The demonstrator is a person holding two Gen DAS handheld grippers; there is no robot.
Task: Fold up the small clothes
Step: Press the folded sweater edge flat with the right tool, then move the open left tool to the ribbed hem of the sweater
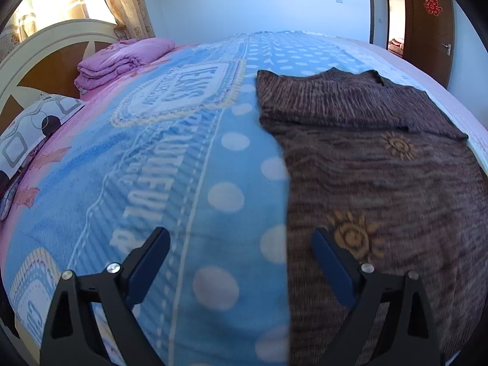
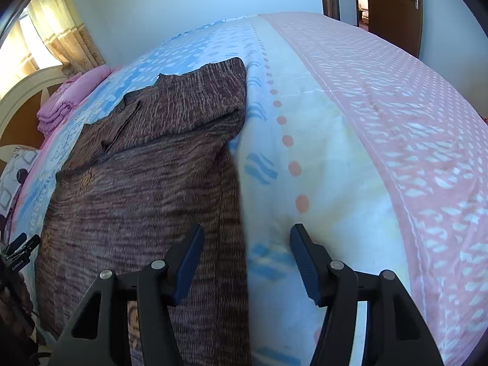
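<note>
Hovering over the bed, I held my left gripper [image 1: 241, 241] spread wide and empty above the left edge of the brown sweater [image 1: 381, 164], and my right gripper [image 2: 247, 238] likewise released above its right edge. It lay flat on the blue blanket [image 1: 183, 158], sleeves folded in, collar away. Farther off sat a folded pink quilt [image 1: 122, 61].

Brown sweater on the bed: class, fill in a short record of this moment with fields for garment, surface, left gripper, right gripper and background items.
garment: brown sweater lying flat, sleeves folded in, sun motifs visible
surface: blue dotted blanket on a bed
left gripper: open, over the sweater's left edge, holding nothing
right gripper: open, over the sweater's right edge, holding nothing
background items: folded pink quilt, patterned pillow, wooden door
</note>
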